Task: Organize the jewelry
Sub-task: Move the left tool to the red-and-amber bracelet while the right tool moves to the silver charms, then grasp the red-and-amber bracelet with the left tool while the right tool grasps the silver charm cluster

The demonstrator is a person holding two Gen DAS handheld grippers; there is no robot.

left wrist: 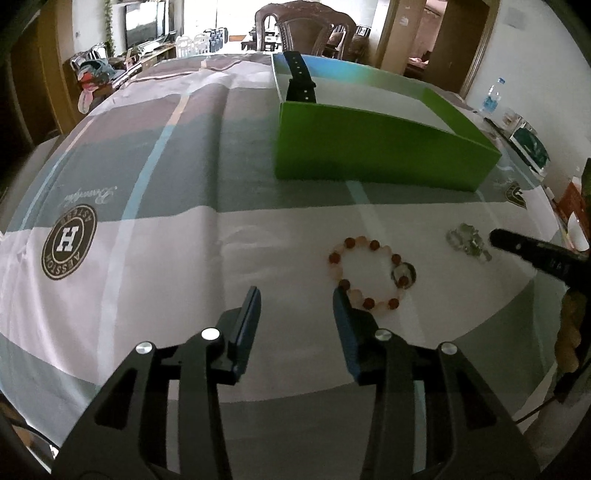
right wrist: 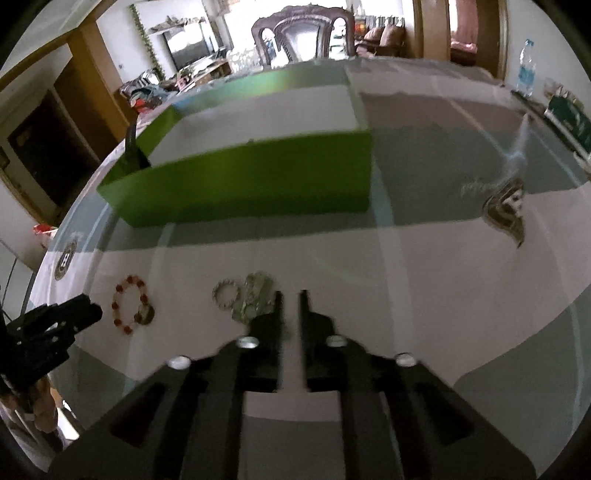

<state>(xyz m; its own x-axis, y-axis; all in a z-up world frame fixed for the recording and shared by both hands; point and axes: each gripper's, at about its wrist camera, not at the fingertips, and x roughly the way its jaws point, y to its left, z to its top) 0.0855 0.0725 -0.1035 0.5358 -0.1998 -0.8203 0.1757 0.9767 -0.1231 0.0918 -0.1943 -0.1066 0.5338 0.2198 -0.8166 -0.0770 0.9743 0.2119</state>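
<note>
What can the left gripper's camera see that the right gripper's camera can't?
Only the left wrist view shows the whole black watch strap leaning inside the green box; the right wrist view catches just a dark sliver at the box's corner. Only the right wrist view shows the shield logo clearly. Both show the green box, the red and pink bead bracelet, the silver jewelry, the patterned cloth and the carved chair. Both grippers, left gripper and right gripper, are empty.
</note>
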